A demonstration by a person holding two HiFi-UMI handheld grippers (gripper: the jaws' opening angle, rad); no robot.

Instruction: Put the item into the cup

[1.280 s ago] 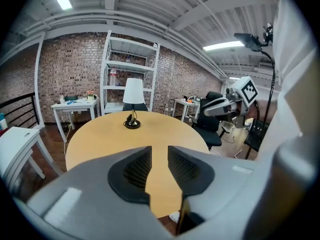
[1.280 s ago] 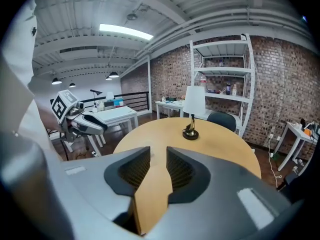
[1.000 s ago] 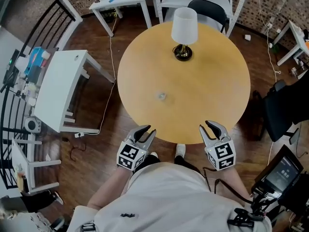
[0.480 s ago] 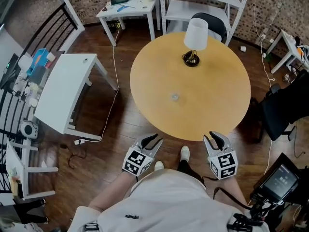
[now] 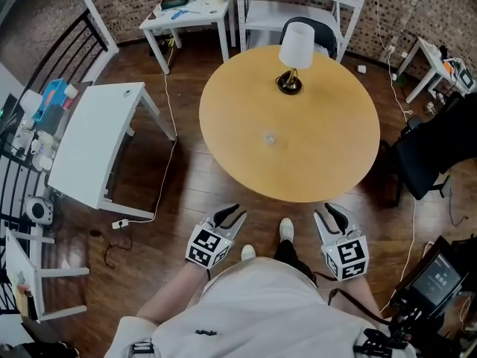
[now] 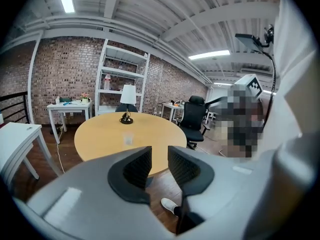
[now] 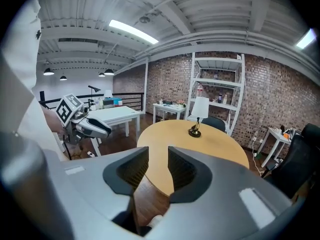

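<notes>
Cup (image 5: 270, 137) on the round table (image 5: 328, 151), well beyond left hand-held gripper (image 5: 229, 215) and right hand-held gripper (image 5: 332, 216), both slightly open, empty.

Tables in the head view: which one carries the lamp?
The round yellow table; the lamp stands near its far edge. The others are white and rectangular.

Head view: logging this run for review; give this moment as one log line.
stage: not started | left tongs: open, empty | right tongs: open, empty | cup: on round table, untouched | item: not seen
</notes>
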